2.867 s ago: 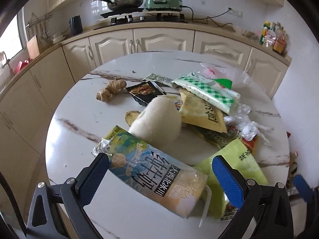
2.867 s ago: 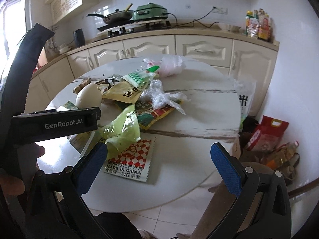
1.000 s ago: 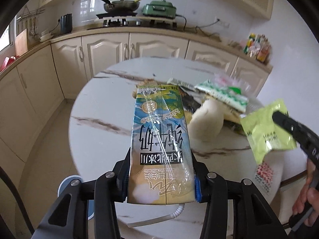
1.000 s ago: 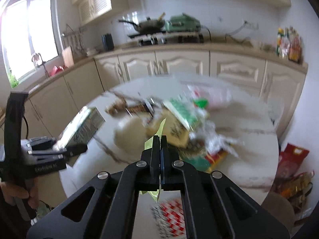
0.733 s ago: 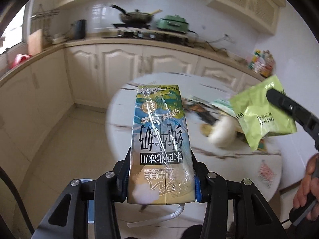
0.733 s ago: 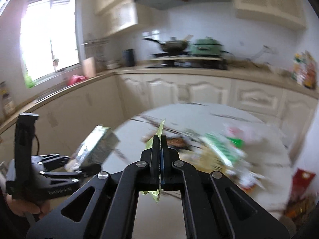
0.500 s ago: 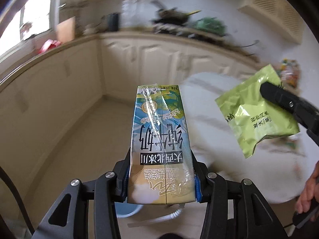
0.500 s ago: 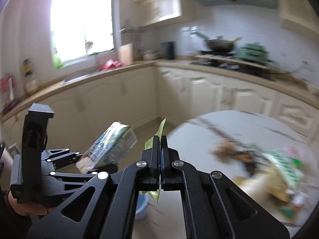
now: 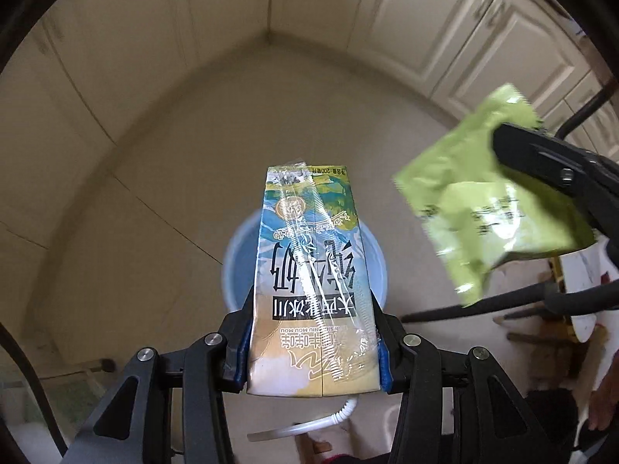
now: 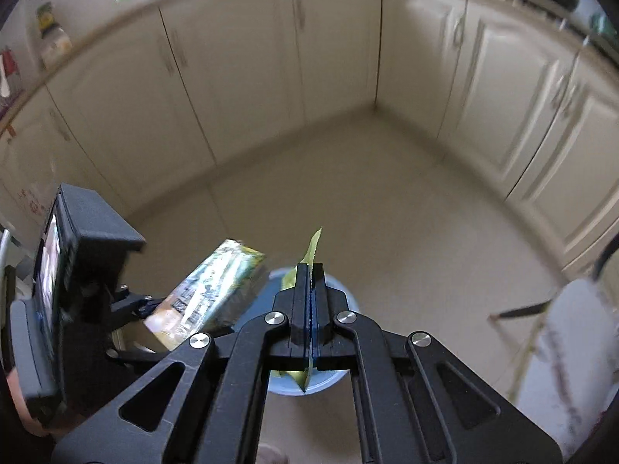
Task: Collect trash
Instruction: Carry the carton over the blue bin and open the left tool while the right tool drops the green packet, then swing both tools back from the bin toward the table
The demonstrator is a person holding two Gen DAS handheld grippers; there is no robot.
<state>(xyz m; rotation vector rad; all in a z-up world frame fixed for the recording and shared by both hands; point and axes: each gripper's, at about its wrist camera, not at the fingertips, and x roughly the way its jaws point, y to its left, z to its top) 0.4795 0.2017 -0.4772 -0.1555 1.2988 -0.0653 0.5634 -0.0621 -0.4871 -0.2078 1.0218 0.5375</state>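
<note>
We see only part of the pale blue bin: the milk carton covers its middle in the left wrist view, and in the right wrist view the right gripper hides most of it. The carton's print is too blurred there to read. The green wrapper shows only edge-on. The bench is smeared by motion and cut off at the right edge.

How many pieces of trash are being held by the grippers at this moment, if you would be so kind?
2. A milk carton is clamped in the left gripper, and a green packet is pinched in the right gripper. Both hang over the blue bin on the floor; its inside is mostly hidden.
</note>
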